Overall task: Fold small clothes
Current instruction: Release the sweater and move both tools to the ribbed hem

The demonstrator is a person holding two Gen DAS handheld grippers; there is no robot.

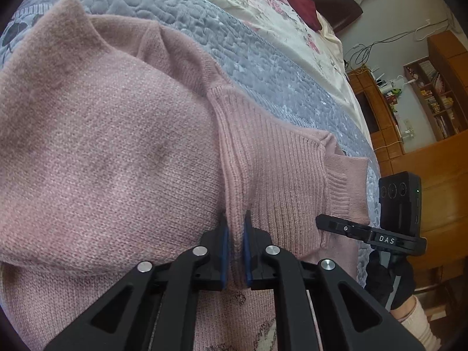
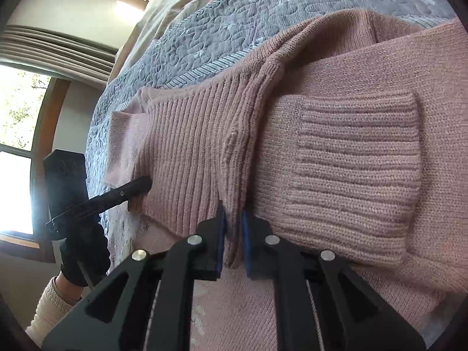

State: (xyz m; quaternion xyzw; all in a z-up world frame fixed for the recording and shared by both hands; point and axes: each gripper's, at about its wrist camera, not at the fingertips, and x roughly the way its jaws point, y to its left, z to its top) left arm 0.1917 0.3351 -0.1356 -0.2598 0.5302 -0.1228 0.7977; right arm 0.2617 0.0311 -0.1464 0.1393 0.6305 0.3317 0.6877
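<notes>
One bed (image 1: pixel 181 44) under a grey quilt carries the pink knit sweater (image 1: pixel 102 146), spread near its side edge, with open quilt beyond. The knit looks soft, light and limp, so it is best taken at doubled ribbed edges. Left claw (image 1: pixel 235 248) and right claw (image 2: pixel 233 239) each pinch a raised ribbed fold (image 2: pixel 234 158), jaws narrow.

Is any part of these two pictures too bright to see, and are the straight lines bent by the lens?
Right wrist view: the window is blown out white, and its frame curves. Left wrist view: evenly lit, no glare; the wooden bookshelf leans and bows near the edge. The pink sweater is sharp in both.
</notes>
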